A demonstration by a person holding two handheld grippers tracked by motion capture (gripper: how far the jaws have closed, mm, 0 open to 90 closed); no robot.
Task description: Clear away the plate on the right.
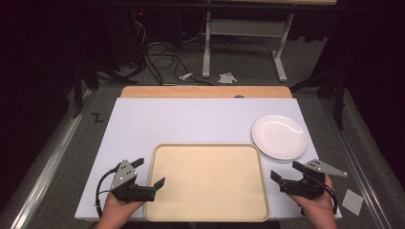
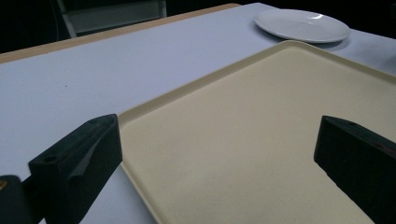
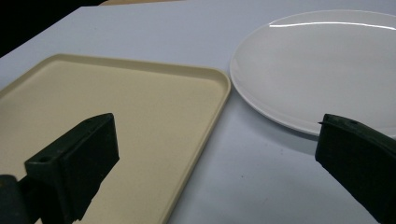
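On the white table [image 1: 191, 119], a bare beige tray [image 1: 208, 181] lies at the near edge, with a bare white plate [image 1: 279, 136] just beyond its far right corner. The left gripper [image 1: 149, 172], jaws wide, straddles the tray's left rim; the right gripper [image 1: 285, 171], also wide, hovers beside the right rim, holding nothing.

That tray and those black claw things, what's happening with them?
A person sits at the white table holding a claw in each hand. The left claw is open at the left edge of the beige tray, one jaw over the tray's rim. The right claw is open too, hovering just right of the tray and near the white plate. The tray and plate are both bare, and neither claw is gripping anything.
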